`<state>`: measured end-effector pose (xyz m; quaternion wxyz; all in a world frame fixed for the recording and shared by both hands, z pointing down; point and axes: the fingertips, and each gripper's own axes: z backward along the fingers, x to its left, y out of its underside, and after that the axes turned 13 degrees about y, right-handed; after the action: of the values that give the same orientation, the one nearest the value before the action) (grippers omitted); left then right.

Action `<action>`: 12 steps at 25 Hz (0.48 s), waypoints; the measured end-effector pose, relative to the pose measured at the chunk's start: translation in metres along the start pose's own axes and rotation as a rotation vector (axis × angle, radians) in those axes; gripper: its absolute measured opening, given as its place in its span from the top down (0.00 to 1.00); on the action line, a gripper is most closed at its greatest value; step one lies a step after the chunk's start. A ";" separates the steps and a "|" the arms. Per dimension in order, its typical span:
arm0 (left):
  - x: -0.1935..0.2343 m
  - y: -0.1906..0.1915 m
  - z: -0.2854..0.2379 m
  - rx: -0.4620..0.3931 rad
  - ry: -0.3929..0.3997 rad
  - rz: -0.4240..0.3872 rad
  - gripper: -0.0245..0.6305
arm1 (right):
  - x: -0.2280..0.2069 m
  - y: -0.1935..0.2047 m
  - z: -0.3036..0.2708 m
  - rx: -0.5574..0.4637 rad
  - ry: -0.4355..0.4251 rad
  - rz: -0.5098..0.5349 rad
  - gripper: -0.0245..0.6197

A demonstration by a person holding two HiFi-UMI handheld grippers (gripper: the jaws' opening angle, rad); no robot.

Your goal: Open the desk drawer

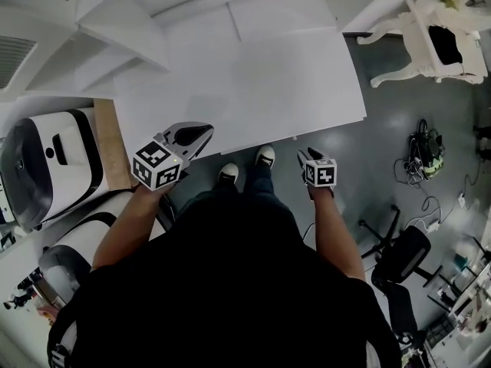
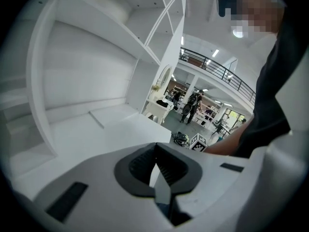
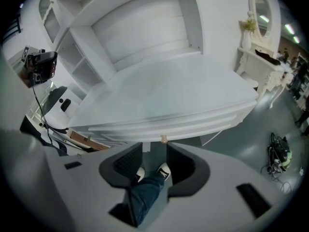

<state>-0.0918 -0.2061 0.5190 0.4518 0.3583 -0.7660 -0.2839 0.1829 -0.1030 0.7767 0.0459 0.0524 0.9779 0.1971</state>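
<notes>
A white desk [image 1: 253,90] with a hutch behind it fills the middle of the head view. Under its front edge runs the drawer front [image 3: 193,124], with a small beige knob [image 3: 164,139]. My right gripper [image 3: 154,148] is open. The knob sits just beyond its fingertips, in line with the gap, and the jaws do not touch it. In the head view the right gripper [image 1: 310,156] hovers in front of the desk's edge. My left gripper [image 1: 192,138] is held over the desk's front left corner. The left gripper [image 2: 155,146] is shut with nothing in it.
The person's shoes [image 1: 265,156] stand under the desk front. White machines [image 1: 46,167] and a wooden board [image 1: 111,144] lie to the left. An ornate white chair [image 1: 437,37], a cable pile [image 1: 422,156] and a black office chair [image 1: 403,255] stand at the right.
</notes>
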 end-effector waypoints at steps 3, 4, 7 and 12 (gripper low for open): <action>0.003 0.003 0.000 0.011 -0.017 0.012 0.95 | -0.001 0.004 -0.015 0.018 -0.015 0.009 0.71; 0.004 0.004 -0.001 0.013 -0.024 0.015 0.95 | -0.001 0.004 -0.020 0.023 -0.021 0.012 0.71; 0.007 0.004 -0.004 0.020 -0.040 0.023 0.95 | 0.000 0.006 -0.034 0.035 -0.042 0.017 0.71; 0.005 0.004 -0.007 0.028 -0.046 0.033 0.95 | 0.002 0.007 -0.054 0.062 -0.059 0.042 0.72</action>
<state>-0.0882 -0.2084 0.5272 0.4337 0.3453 -0.7859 -0.2739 0.1760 -0.1173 0.8287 0.0689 0.0801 0.9805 0.1659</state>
